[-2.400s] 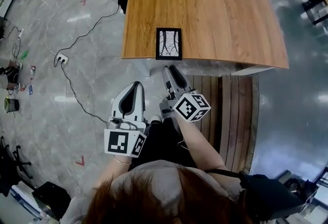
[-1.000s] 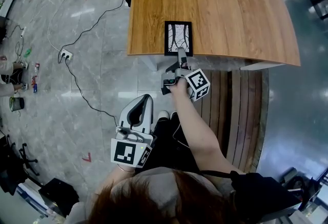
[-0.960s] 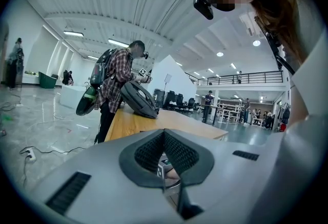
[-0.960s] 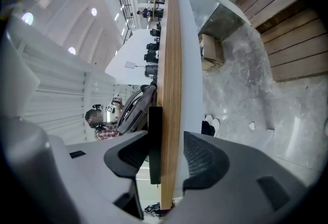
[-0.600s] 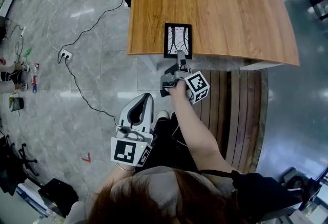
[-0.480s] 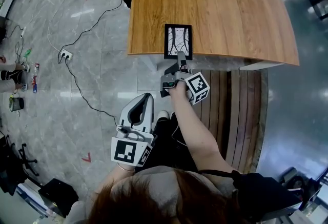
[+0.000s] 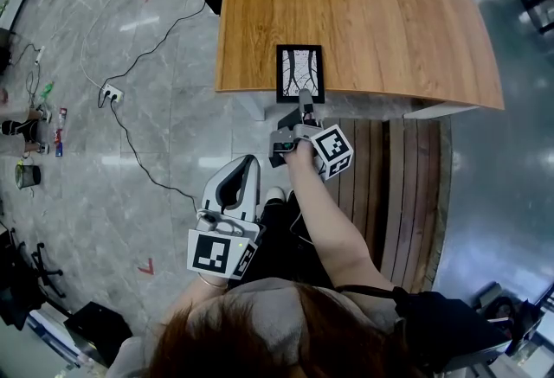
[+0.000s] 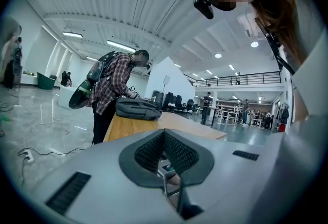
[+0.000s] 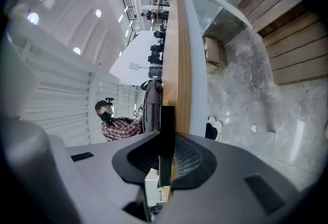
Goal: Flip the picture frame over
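The left gripper (image 7: 246, 165) hangs low over the grey floor (image 7: 130, 151), its 2 fingers clenched together on nothing. Right of it, the right gripper (image 7: 305, 96) reaches the tabletop (image 7: 398, 22) edge. Its fingers have just been closing and now grasp the near edge of the picture frame (image 7: 299, 71), which lies flat, picture side up, at that edge.

No legible text, labels or numbers (in any view)
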Available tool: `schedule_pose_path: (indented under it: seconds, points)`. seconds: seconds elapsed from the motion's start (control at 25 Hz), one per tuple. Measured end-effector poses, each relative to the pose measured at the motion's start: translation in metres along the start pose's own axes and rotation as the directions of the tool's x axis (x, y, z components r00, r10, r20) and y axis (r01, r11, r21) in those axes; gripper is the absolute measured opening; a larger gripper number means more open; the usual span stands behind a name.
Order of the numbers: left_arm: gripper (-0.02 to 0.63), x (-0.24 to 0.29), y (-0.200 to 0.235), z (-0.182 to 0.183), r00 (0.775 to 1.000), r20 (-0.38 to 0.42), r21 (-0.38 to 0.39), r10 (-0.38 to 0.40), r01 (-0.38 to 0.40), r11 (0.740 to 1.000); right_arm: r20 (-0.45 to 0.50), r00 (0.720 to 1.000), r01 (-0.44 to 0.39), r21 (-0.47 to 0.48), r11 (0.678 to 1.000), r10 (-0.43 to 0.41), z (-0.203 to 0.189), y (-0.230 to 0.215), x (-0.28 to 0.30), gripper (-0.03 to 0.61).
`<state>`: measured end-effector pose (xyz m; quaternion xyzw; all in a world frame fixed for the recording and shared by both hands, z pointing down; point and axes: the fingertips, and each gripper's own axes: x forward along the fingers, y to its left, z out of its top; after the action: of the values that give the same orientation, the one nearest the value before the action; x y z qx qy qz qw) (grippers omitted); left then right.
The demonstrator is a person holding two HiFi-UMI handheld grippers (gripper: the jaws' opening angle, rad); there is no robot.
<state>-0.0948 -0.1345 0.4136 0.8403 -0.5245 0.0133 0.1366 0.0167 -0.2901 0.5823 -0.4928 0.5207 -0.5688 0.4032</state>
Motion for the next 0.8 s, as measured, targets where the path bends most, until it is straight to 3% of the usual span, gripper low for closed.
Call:
schedule_pose_path:
  seconds: [0.24, 0.6, 0.8]
  points:
    - [0.006, 0.003, -0.004, 0.002, 1.0, 0.006, 0.007, -0.009, 0.009, 1.0, -0.003, 1.0, 0.004, -0.124, 0.992, -0.004, 0.01, 0.022, 0.0, 0.084]
    - [0.006, 0.001, -0.01, 0.012, 1.0, 0.024, 0.017, -0.013, 0.013, 1.0, 0.036, 0.998, -0.054, -0.165, 0.985, 0.061, 0.025, 0.051, -0.003, 0.081]
    - [0.006, -0.001, -0.014, 0.011, 0.999, 0.031, 0.016, -0.012, 0.012, 1.0, 0.043, 0.996, -0.064, -0.322, 0.945, 0.082, 0.039, 0.068, -0.006, 0.081]
